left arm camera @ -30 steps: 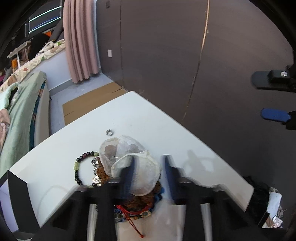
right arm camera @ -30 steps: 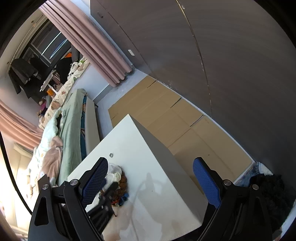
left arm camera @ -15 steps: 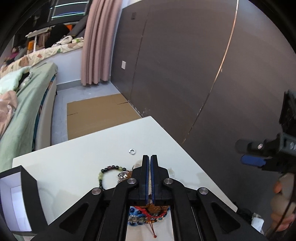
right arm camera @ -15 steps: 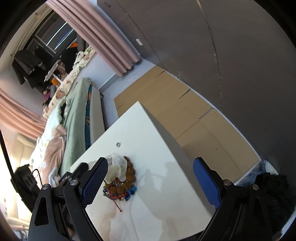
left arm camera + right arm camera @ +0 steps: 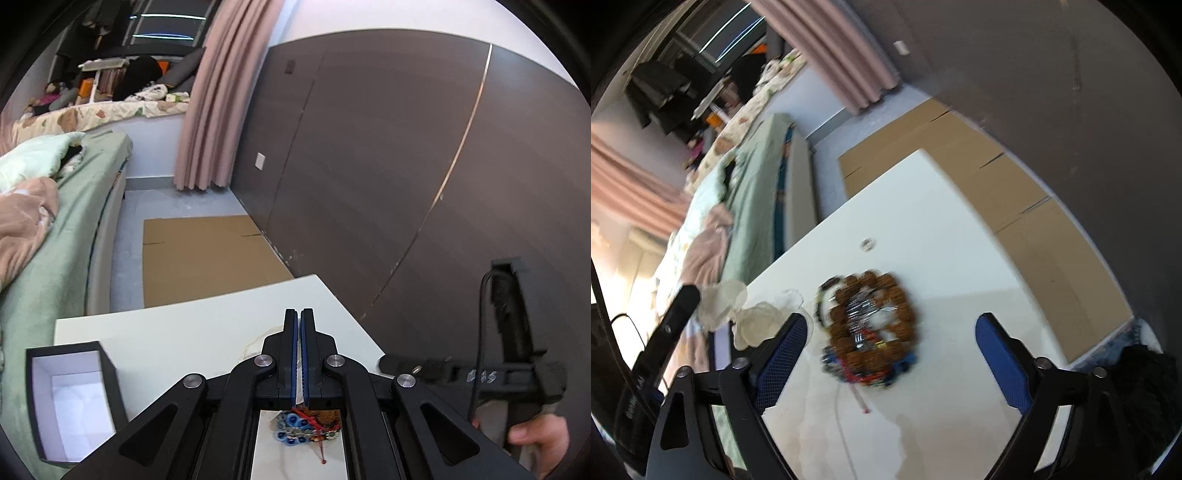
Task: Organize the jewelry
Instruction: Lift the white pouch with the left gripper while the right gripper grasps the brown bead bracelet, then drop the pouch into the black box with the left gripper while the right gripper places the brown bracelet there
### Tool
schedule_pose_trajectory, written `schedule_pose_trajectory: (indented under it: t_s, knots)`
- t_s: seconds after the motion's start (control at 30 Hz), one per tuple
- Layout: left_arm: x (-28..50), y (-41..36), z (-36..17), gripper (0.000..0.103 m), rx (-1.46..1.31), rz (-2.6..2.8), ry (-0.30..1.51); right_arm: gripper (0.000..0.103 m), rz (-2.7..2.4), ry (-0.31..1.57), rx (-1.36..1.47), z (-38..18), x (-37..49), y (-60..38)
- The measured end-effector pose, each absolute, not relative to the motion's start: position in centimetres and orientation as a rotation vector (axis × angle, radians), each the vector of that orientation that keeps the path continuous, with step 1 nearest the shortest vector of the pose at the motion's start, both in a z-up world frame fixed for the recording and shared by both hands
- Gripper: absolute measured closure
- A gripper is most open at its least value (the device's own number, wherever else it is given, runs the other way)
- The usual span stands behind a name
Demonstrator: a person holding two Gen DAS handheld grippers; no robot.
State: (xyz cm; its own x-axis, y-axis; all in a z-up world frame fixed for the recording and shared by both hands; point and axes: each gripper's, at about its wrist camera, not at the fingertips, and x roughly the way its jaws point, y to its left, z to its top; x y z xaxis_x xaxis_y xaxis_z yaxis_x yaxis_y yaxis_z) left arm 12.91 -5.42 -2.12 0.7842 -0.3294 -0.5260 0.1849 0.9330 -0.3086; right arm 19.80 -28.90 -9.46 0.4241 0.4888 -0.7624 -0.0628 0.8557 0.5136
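Note:
A heap of bracelets point(image 5: 871, 328) lies on the white table point(image 5: 942, 229): brown beads, dark beads, blue beads and a red cord. A small silver ring point(image 5: 867, 243) lies beyond it. My left gripper point(image 5: 299, 325) is shut on a sheer white pouch point(image 5: 724, 306) and holds it above the table's left side; only its edge point(image 5: 255, 341) shows in the left wrist view. Part of the heap point(image 5: 306, 428) shows below its fingers. My right gripper point(image 5: 890, 350) is open and empty, hovering over the heap.
An open black box with white lining point(image 5: 70, 398) stands at the table's left edge. A bed point(image 5: 44, 229) lies left of the table. Cardboard point(image 5: 207, 254) covers the floor beyond it. A dark wardrobe wall point(image 5: 388, 166) runs along the right.
My left gripper shut on the sheer pouch and lifted it off the bracelet heap, toward the left. My right gripper came closer over the heap, still open.

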Motion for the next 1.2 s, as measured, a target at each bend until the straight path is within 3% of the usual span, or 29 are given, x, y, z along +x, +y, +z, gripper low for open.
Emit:
schedule_pose_trajectory:
  t_s: [0.03, 0.1, 0.17, 0.23, 0.5, 0.63, 0.67, 0.8, 1.2]
  knots:
    - [12.8, -5.1, -2.0, 0.102, -0.252, -0.275, 0.607, 0.028, 0.391, 1.102, 0.445, -9.7, 19.9, -28.0]
    - [12.7, -4.1, -1.9, 0.103, -0.264, -0.258, 0.601, 0.035, 0.421, 1.124, 0.436, -10.2, 20.0, -26.7]
    - [12.6, -3.2, -1.9, 0.102, -0.275, -0.239, 0.601, 0.049, 0.44, 1.145, 0.413, -10.8, 20.2, -25.3]
    - [12.5, -2.2, -1.8, 0.103, -0.291, -0.227, 0.6, 0.054, 0.456, 1.171, 0.405, -11.3, 20.4, -24.1]
    - [11.7, 1.0, -1.0, 0.102, -0.334, -0.187, 0.576, 0.055, 0.454, 1.217, 0.358, -13.1, 21.1, -21.1]
    - [11.1, 2.5, -0.8, 0.102, -0.352, -0.17, 0.567, 0.068, 0.435, 1.236, 0.297, -13.8, 21.5, -19.5]
    - [10.9, 2.9, -0.7, 0.102, -0.357, -0.165, 0.564, 0.077, 0.425, 1.237, 0.287, -13.9, 21.6, -19.3]
    - [10.5, 4.4, -0.6, 0.102, -0.373, -0.14, 0.556, 0.082, 0.414, 1.207, 0.305, -13.4, 21.5, -19.9]
    - [9.3, 9.3, -0.4, 0.102, -0.43, -0.044, 0.539, 0.082, 0.508, 1.035, 0.617, -10.6, 21.3, -24.3]
